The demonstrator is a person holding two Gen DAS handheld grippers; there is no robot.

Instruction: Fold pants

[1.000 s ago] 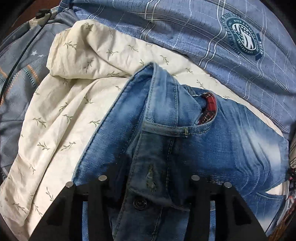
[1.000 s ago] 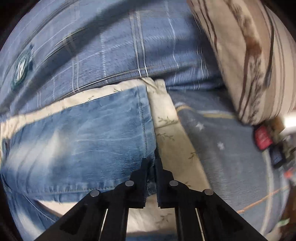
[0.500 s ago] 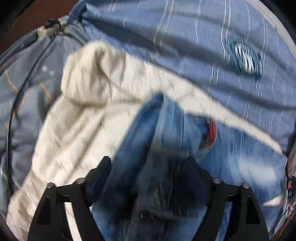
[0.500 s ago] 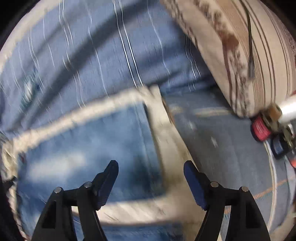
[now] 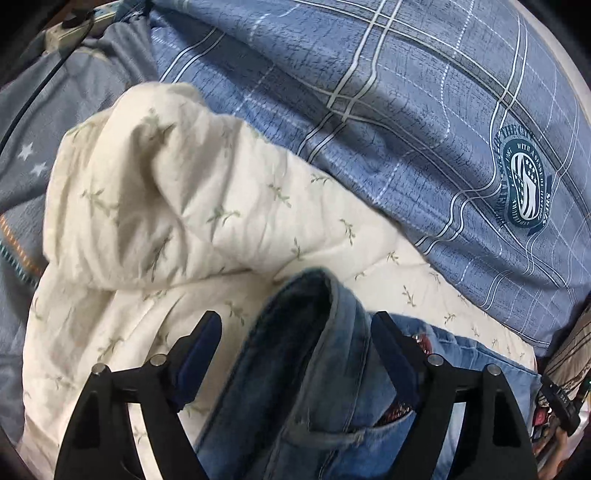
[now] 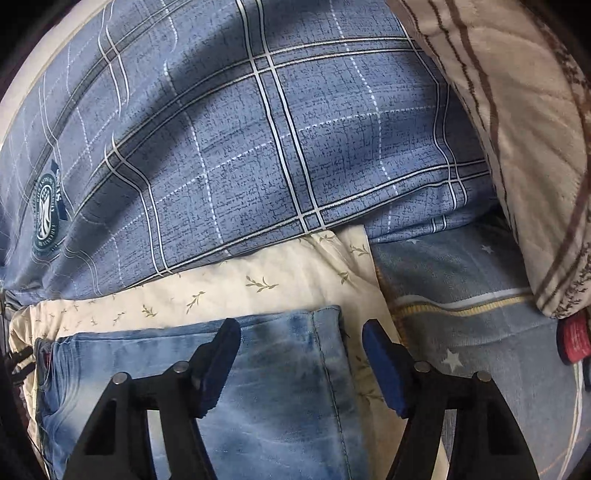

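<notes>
Blue jeans (image 5: 321, 387) lie folded on a cream leaf-print cloth (image 5: 166, 221). In the left wrist view a raised fold of the waistband end stands between the jaws of my left gripper (image 5: 295, 332). The jaws are wide apart and closing, and the pads do not press on the denim. In the right wrist view the jeans (image 6: 273, 387) lie flat, with their far right corner between the jaws of my right gripper (image 6: 301, 339). Those jaws are also wide and closing, with both pads clear of the fabric.
A blue plaid duvet (image 6: 258, 147) bulges behind the cream cloth (image 6: 258, 288). A beige striped pillow (image 6: 517, 129) lies at the right, with a red item (image 6: 574, 341) below it. A star-print sheet (image 6: 461, 288) lies right of the jeans. A power strip with cable (image 5: 62, 29) sits far left.
Both grippers have opened and let go of the jeans, then drawn back from them. The right gripper was shut on the jeans' edge one second ago.
</notes>
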